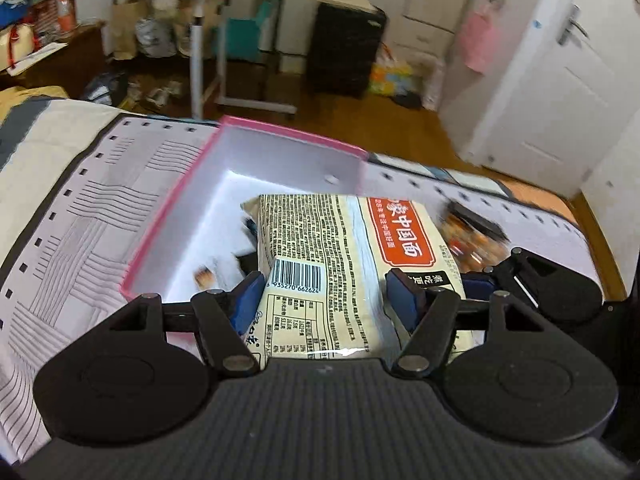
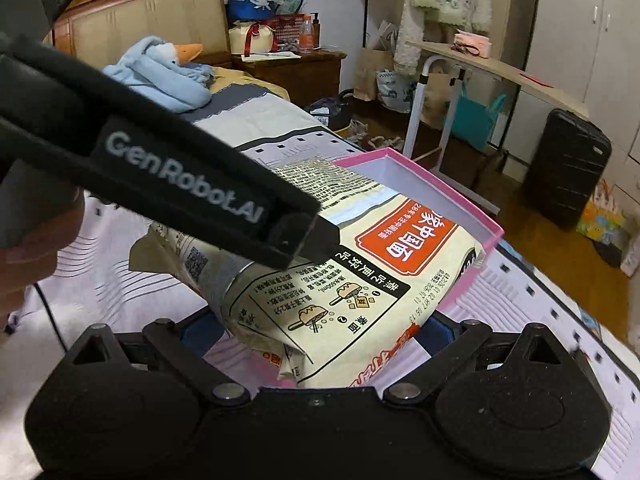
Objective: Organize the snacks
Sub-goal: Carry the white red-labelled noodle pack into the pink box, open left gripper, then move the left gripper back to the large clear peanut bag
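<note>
left gripper [image 1: 328,300]: jaws clamp noodle packet [image 1: 344,248] | right gripper [image 2: 320,328]: jaws grip same packet | packet centre frame, over pink box [image 1: 168,216] on bed [image 1: 80,208]

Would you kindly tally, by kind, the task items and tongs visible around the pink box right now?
Pink boxes: 1
Cream noodle packs: 1, gripped by the left tongs
Small snack packets: at least 2, one inside the box, one blurred beside it
Tongs: 2, left tongs and right tongs
Total: 6
</note>
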`<state>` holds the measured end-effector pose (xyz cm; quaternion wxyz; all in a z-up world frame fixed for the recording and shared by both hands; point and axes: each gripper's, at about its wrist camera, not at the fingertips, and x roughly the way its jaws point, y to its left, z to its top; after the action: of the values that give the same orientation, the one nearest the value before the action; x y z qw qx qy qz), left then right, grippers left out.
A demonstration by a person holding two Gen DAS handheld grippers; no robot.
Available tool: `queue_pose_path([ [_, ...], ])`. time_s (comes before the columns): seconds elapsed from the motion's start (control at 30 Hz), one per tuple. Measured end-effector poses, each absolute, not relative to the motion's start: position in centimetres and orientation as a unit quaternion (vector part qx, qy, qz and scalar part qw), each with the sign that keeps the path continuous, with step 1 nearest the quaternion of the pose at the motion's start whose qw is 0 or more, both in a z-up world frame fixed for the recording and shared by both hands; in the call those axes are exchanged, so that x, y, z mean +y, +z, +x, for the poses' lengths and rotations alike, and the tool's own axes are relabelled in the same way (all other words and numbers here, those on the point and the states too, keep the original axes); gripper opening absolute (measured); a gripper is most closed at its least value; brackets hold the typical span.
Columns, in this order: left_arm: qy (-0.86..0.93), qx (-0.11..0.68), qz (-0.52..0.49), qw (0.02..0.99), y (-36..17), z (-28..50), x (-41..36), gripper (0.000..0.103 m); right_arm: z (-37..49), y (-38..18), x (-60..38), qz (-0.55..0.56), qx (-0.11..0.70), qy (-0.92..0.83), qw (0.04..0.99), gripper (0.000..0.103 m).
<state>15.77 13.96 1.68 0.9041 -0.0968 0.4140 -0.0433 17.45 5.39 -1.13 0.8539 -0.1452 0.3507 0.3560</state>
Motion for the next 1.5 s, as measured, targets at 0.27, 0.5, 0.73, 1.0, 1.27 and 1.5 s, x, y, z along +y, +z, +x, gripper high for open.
queue_pose_path([
  [0.27, -0.024, 0.423, -0.117, 0.898, -2.7, 22.2, 18.3, 0.066, 21.6, -3.5, 9.0, -0.131, 0.389, 0.365, 0.836, 0.100],
  [0.5, -0.031, 0.438, -0.122, 0.890, -5.8, 24.9, 20.4, 0.066, 24.0, -5.1, 10.8, -0.133, 0.425, 0.368, 0.816, 0.100],
  [0.73, -0.030, 0.454, -0.091, 0.886, -7.9, 24.9, 20.1, 0.058, 22.4, -5.3, 11.3, -0.185, 0.423, 0.371, 0.806, 0.101],
  [1.0, -0.023, 0.411, -0.049, 0.910, -5.5, 22.2, 18.8, 0.058, 19.1, -2.0, 10.6, -0.196, 0.403, 0.349, 0.824, 0.101],
  [1.27, -0.047, 0.399, -0.033, 0.915, -1.2, 19.5, 18.3, 0.059, 17.3, 0.5, 8.3, -0.173, 0.393, 0.332, 0.840, 0.101],
  [1.5, -0.077, 0.375, -0.015, 0.924, 2.4, 17.0, 16.5, 0.062, 13.4, 3.8, 2.7, -0.116, 0.318, 0.312, 0.888, 0.101],
])
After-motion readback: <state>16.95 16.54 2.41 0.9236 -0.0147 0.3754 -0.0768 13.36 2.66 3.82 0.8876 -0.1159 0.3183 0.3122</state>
